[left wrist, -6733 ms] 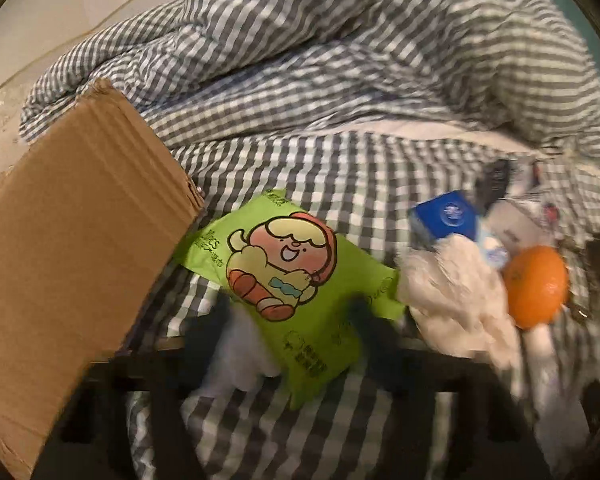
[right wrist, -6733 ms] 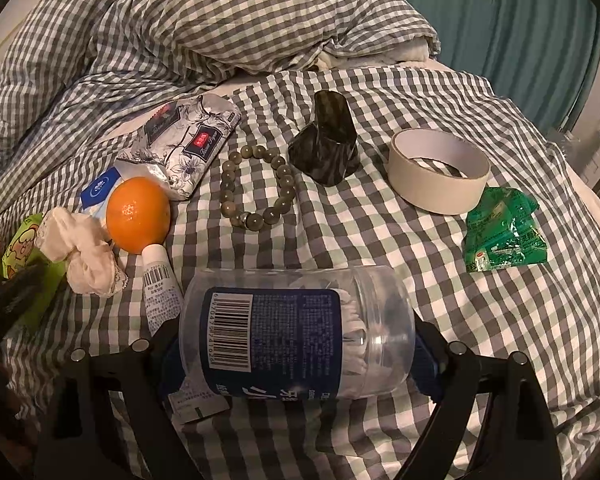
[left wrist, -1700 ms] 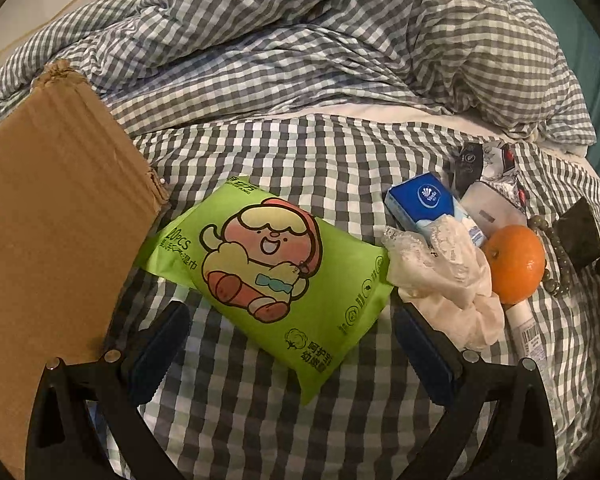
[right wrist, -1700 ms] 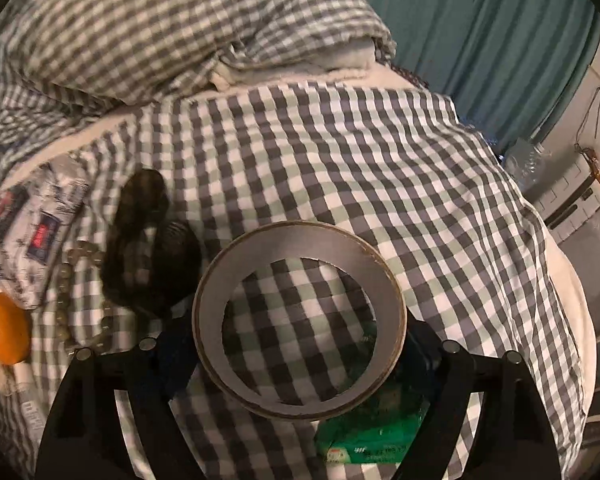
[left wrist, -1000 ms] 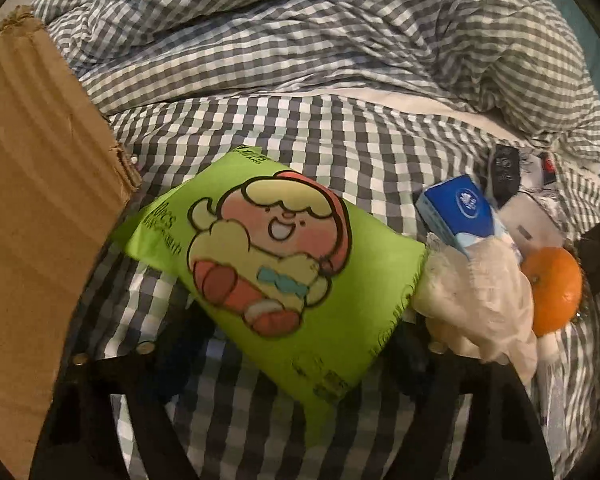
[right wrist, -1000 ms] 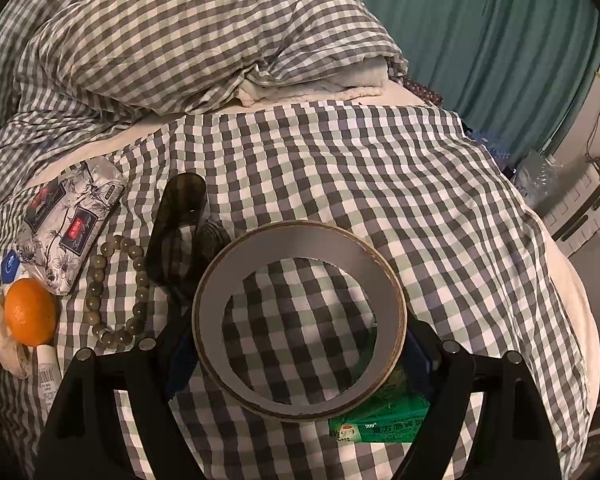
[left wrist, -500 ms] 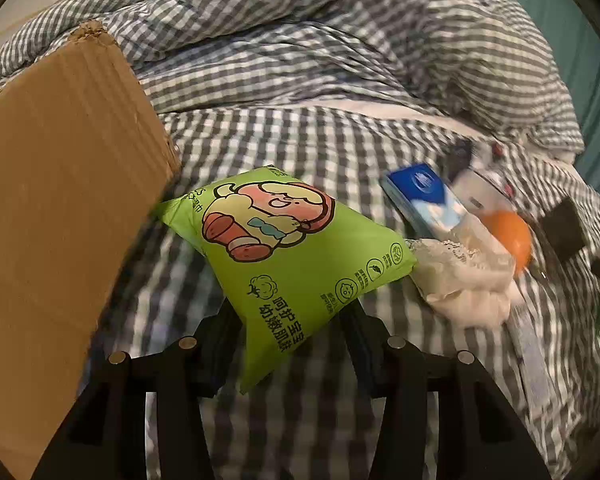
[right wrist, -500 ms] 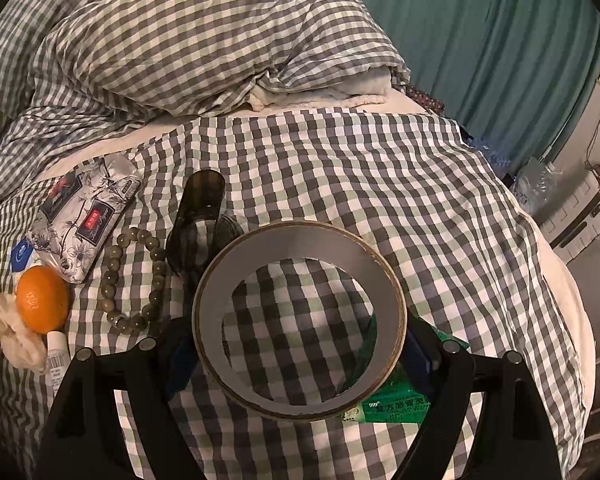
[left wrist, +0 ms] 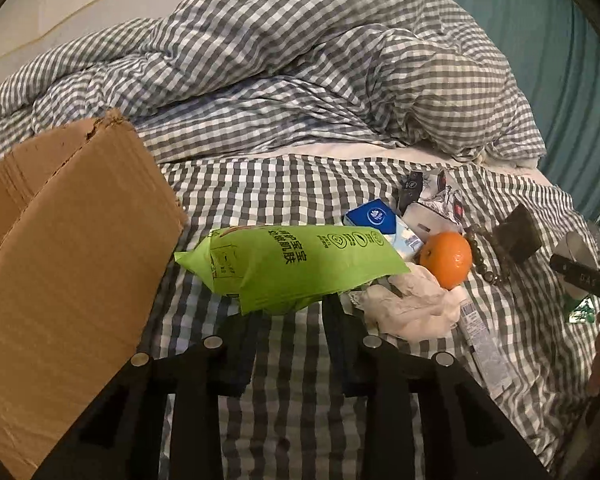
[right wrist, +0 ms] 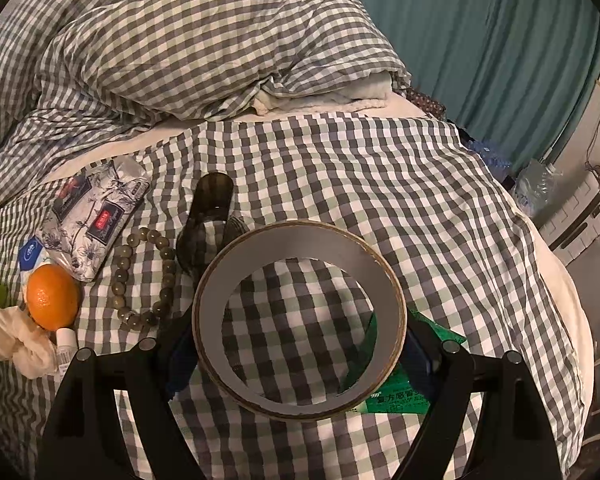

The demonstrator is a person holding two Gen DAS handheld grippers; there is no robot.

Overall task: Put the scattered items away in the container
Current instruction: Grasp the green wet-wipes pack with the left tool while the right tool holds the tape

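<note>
Left tongs: closed on the lower edge of a green wipes pack, held off the bed. Cardboard box: just left of the pack. Right tongs: clamped on a tape roll, held upright with a green sachet showing behind it. Beyond, on the checked bed: crumpled white tissue, white tube, orange, blue tissue packet, bead bracelet, dark hair clip, floral wipes pack. Farthest: rumpled checked duvet
</note>
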